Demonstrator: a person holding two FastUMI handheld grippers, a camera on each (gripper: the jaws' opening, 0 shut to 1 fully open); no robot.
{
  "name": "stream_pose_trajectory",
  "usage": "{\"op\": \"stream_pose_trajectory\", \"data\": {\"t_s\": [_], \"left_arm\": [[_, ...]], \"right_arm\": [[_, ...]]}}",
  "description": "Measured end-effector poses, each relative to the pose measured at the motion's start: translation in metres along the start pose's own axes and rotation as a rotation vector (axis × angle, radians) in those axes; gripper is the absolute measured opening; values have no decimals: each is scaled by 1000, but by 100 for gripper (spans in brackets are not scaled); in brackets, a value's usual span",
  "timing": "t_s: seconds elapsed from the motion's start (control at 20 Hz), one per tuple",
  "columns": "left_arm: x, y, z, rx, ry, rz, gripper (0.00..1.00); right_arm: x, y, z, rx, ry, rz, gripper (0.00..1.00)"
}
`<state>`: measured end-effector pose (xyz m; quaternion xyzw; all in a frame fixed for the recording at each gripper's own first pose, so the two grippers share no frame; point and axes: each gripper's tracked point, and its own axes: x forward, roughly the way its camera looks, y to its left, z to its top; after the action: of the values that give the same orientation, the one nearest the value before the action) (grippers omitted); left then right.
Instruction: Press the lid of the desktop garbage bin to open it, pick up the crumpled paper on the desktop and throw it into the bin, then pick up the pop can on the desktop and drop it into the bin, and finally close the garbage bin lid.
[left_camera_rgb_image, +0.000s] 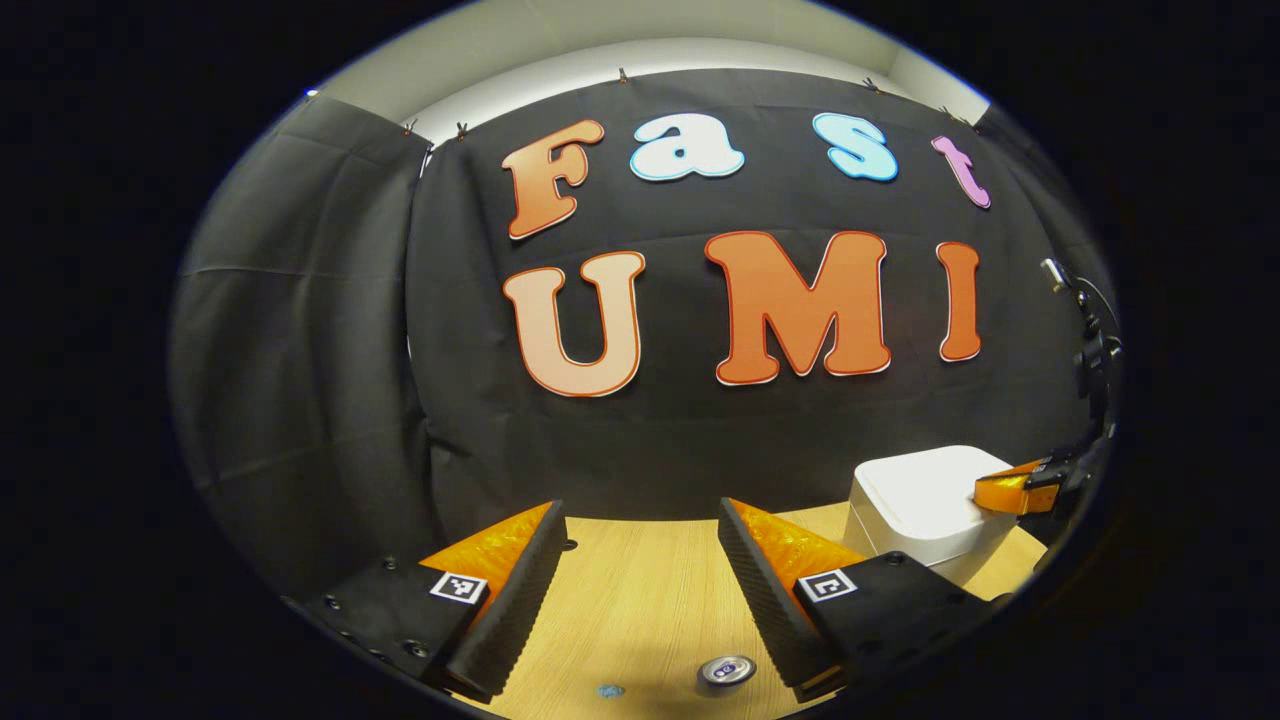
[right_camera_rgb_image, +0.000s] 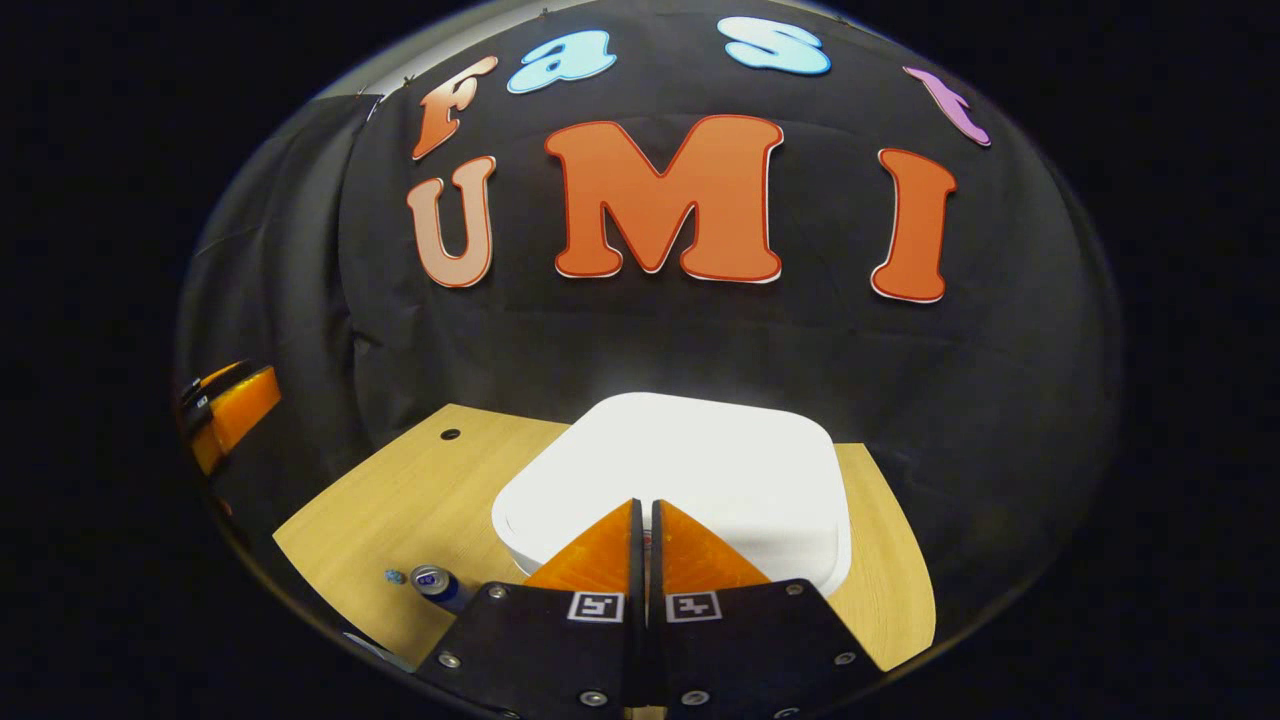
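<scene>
Two hand-held grippers working: right hand-held gripper (right_camera_rgb_image: 645, 515), clenched on nothing, hovering over white bin lid (right_camera_rgb_image: 690, 470), lid closed. Left hand-held gripper (left_camera_rgb_image: 640, 535) waiting released above worktop (left_camera_rgb_image: 640, 600), pop can (left_camera_rgb_image: 727, 671) standing below. Advice: pressing straight down near lid's front edge, then lifting clear.

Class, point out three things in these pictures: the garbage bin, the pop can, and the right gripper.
garbage bin (right_camera_rgb_image: 690, 460), right gripper view, on the flat top of its shut lid.
pop can (left_camera_rgb_image: 727, 671), left gripper view, on its metal top.
right gripper (right_camera_rgb_image: 644, 512), right gripper view, between its closed fingertips over the lid's near edge.
</scene>
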<state>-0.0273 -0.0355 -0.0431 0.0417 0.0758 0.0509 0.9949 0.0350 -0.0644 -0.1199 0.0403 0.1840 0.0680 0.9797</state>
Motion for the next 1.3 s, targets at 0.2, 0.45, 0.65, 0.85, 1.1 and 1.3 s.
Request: {"op": "stream_pose_trajectory", "data": {"t_s": [0.2,0.45,0.65,0.85,1.1,1.3], "left_arm": [[-7,-2,-1,24,5,-2,100],[1,1,8,11,-28,-36,100],[10,19,10,22,-49,-54,99],[19,37,11,15,-63,-67,99],[30,55,2,0,-57,-85,99],[42,65,-16,13,-69,-112,99]], "right_arm": [[-2,3,2,90,22,33,1],[-13,-1,22,35,-65,-18,1],[-18,-7,54,47,-178,-93,1],[-24,-9,73,-4,-219,-155,2],[-40,-2,109,-77,-352,-235,28],[-43,11,111,-129,-386,-262,58]]}}
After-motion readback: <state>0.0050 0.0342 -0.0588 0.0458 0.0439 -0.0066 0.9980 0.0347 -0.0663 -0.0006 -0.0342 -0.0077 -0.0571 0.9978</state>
